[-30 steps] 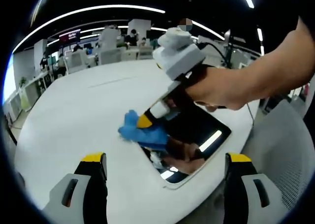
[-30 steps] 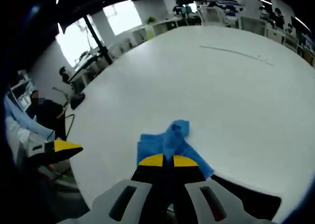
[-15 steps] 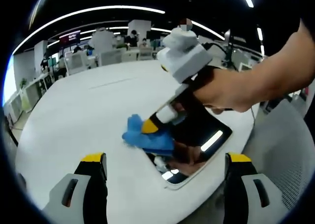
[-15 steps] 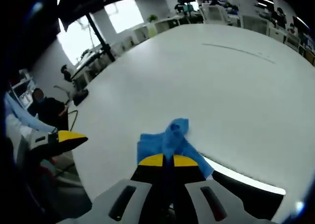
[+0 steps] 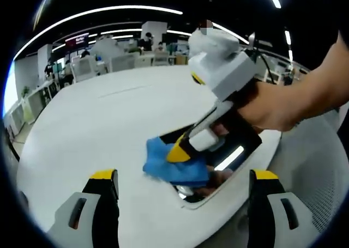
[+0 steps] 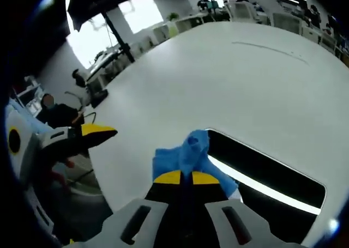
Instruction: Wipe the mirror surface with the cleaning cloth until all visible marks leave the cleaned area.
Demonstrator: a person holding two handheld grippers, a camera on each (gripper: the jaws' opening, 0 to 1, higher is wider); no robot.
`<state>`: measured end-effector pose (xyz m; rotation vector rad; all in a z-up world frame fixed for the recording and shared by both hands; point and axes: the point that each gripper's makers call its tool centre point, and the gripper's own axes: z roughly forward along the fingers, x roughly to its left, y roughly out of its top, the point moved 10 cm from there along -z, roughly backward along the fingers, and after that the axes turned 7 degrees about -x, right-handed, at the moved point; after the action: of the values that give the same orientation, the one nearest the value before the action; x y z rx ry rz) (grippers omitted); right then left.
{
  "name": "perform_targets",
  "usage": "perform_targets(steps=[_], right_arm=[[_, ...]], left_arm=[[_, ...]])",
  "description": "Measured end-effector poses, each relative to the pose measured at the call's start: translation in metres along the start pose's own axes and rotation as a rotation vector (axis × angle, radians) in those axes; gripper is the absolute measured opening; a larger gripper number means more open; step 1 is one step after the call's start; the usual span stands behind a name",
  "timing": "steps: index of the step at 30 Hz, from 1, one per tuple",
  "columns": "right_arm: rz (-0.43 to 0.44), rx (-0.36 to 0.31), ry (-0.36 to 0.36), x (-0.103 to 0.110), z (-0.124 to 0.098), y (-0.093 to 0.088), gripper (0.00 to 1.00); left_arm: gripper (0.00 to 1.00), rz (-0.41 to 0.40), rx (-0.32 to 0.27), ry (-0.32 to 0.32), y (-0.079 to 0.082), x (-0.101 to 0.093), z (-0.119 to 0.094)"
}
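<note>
One clenched right gripper (image 6: 184, 177) presses blue cloth (image 6: 185, 155) at, seemingly, the mirror (image 6: 267, 174) edge.

No lettering, label, brand or number is legible in either view.

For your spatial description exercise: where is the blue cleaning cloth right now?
The blue cleaning cloth is clamped in the right gripper, pressed on the mirror's near-left end, on the white table.
</note>
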<state>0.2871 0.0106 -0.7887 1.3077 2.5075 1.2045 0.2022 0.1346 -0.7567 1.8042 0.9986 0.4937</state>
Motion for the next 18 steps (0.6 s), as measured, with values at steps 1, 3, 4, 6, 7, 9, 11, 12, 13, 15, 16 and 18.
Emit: perform_targets(steps=[1,3,4,6,7,9,11,12,13,15,16,18], right_arm=[[-0.001,-0.003,-0.002,-0.001,0.0,0.0,0.0],[0.007,-0.001,-0.001,-0.002,0.001,0.001,0.0],[0.003,0.0,0.0,-0.002,0.001,0.001,0.0],[-0.013,-0.003,0.0,-0.002,0.001,0.0,0.0],[-0.017,-0.005,0.0,-0.002,0.001,0.0,0.0],[-0.017,-0.009,0.001,-0.003,0.001,0.0,0.0],[-0.019,-0.012,0.0,-0.004,0.0,-0.001,0.0],[-0.023,-0.014,-0.002,-0.005,-0.002,-0.002,0.0],[-0.024,-0.015,-0.002,-0.006,-0.003,-0.003,0.0],[-0.026,-0.014,-0.002,-0.008,-0.005,-0.004,0.0],[-0.029,-0.014,-0.002,-0.009,-0.006,-0.005,0.0],[-0.034,-0.013,-0.005,-0.014,-0.01,-0.007,0.0]], left_arm=[[1.0,0.0,0.0,0.002,0.0,0.0,0.0],[1.0,-0.002,-0.001,0.004,0.0,0.0,0.0],[1.0,-0.001,-0.001,0.004,0.0,0.0,0.0],[1.0,-0.001,-0.001,0.005,-0.001,0.001,0.0],[1.0,-0.001,0.0,0.005,-0.001,0.001,0.0],[1.0,0.0,0.001,0.007,-0.001,0.001,0.0],[1.0,-0.001,-0.001,0.007,-0.001,0.001,-0.001],[1.0,0.0,-0.001,0.007,-0.001,0.001,-0.001],[1.0,0.0,-0.001,0.006,-0.001,0.001,-0.001],[1.0,0.003,0.0,0.004,-0.001,0.0,-0.001],[1.0,0.002,0.0,0.002,-0.001,0.0,-0.001],[1.0,0.002,0.001,0.002,-0.001,0.0,0.0]])
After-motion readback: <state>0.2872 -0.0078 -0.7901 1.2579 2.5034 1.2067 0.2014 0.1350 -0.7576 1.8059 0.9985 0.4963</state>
